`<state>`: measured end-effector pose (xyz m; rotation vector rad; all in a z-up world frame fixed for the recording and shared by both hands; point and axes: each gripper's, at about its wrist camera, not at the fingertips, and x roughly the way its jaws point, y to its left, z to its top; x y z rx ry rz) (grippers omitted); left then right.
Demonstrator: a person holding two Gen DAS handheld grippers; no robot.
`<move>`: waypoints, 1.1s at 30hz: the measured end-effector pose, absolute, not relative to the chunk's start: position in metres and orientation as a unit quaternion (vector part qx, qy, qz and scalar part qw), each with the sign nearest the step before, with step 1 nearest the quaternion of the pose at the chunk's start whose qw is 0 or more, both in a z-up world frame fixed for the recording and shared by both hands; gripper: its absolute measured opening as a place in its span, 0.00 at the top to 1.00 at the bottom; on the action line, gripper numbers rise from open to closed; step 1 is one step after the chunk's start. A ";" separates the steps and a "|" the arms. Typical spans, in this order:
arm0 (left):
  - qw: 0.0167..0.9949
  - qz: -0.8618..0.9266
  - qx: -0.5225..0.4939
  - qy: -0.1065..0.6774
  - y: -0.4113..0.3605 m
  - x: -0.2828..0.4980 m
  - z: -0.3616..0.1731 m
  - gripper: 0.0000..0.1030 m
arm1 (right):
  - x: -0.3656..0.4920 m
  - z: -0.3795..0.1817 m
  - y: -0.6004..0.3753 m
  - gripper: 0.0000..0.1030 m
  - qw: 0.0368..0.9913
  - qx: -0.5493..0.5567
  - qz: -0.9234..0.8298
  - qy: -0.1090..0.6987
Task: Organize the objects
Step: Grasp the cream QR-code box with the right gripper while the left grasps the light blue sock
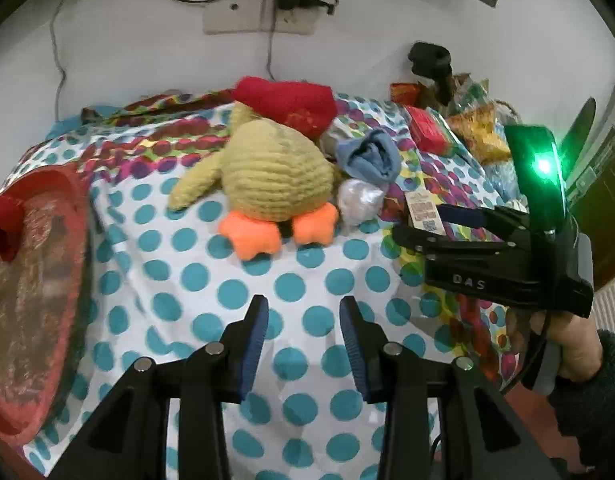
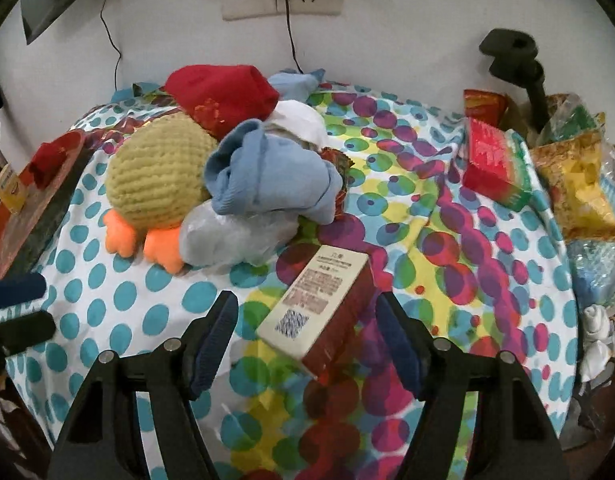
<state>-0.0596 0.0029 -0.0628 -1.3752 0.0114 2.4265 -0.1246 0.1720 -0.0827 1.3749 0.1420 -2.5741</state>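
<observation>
Now both claws gape — right claw (image 2: 307, 336) straddles the box (image 2: 315, 312), left claw (image 1: 303, 340) empty.

Surface: table under a polka-dot cloth (image 2: 155, 312), teal dots on the left, multicolour dots on the right. On it: knitted yellow duck toy (image 2: 159, 168) with orange feet, red sock (image 2: 221, 90) at its top end, blue sock bundle (image 2: 267, 172) against its side, crumpled clear plastic bag (image 2: 227, 240) just below that. Red-sided carton (image 2: 319, 308) with QR code lies near the front. Red-green box (image 2: 495, 160) and snack packets (image 2: 575, 184) along the right edge. Red tray (image 1: 39, 280) at left edge.
</observation>
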 end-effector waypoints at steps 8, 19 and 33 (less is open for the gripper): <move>0.211 0.856 -0.469 0.049 0.047 -0.066 -0.068 0.64 | -0.132 -0.091 0.175 0.53 0.122 0.466 -0.875 0.049; 0.276 0.849 -0.435 0.117 0.098 -0.100 -0.038 0.64 | -0.123 -0.093 0.195 0.73 0.135 0.454 -0.878 0.063; 0.246 0.843 -0.445 0.178 0.132 -0.161 -0.063 0.63 | -0.144 -0.077 0.224 0.73 0.112 0.425 -0.897 0.041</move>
